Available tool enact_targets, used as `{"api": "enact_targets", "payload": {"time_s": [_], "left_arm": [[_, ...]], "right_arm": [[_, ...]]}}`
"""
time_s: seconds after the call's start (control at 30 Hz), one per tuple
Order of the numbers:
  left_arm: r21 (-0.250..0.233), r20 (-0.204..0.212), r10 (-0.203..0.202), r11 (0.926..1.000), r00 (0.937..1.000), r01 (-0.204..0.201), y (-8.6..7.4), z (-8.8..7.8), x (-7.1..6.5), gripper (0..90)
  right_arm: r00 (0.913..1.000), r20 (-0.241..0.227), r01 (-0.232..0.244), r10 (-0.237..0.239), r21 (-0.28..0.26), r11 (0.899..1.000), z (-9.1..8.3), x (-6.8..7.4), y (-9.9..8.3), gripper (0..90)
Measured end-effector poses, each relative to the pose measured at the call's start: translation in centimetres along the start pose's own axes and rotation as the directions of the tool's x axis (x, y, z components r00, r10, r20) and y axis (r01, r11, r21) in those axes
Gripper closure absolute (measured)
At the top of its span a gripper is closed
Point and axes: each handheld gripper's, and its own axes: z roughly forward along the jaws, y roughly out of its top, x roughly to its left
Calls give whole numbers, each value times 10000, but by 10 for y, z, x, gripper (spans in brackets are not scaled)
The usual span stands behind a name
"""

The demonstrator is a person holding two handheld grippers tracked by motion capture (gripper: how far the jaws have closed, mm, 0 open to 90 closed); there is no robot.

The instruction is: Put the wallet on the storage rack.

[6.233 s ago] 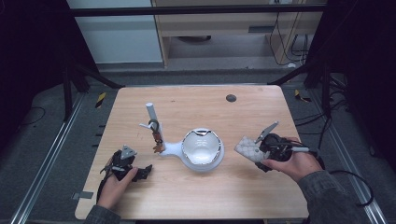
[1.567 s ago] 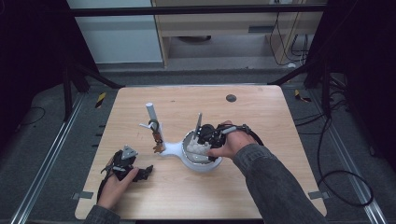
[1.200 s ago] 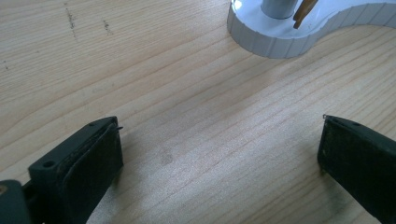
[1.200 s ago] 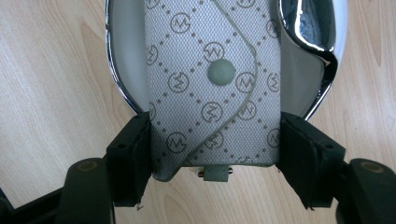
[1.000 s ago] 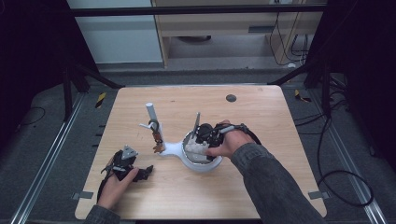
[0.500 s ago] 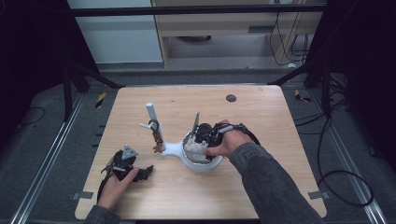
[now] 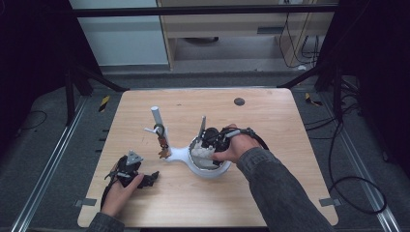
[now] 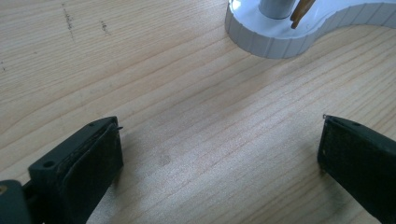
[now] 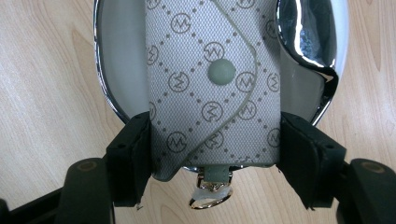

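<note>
A grey monogram key pouch (image 9: 210, 93) with a snap button lies lengthwise in the chrome-rimmed white dish (image 9: 100, 70). My right gripper (image 9: 215, 149) is shut on its near end, one pad on each long side. A metal ring (image 9: 210, 198) hangs from that end. In the high view the right gripper (image 7: 205, 145) sits over the dish (image 7: 212, 171) at mid-table. My left gripper (image 7: 145, 179) rests at the front left, its jaws wide apart over bare wood (image 8: 219, 154) with nothing between them.
The dish is joined to a white base (image 8: 275, 37) that carries an upright post (image 7: 157, 118) with hooks. A small brown item (image 7: 163, 140) hangs from one hook. A dark round spot (image 7: 239, 101) marks the table's far side.
Since the oldest frame my right hand has carried the pouch from the table's right side to the dish. Over the last second nothing has visibly moved.
</note>
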Motion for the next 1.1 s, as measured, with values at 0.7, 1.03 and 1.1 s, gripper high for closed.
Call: {"api": "enact_targets", "payload": {"time_s": [0.7, 1.03, 1.1], "left_arm": [[9, 7, 28, 10000, 10000, -28, 0, 0, 0, 0], [13, 18, 34, 10000, 10000, -34, 0, 0, 0, 0], [13, 19, 35, 10000, 10000, -35, 0, 0, 0, 0]], "right_arm": [[9999, -112, -1, 2, 16, 10000, 2, 2, 2, 315], [9999, -118, 17, -15, 102, 9999, 4, 3, 5, 314], [9999, -118, 43, -41, 130, 9999, 4, 2, 5, 312]]}}
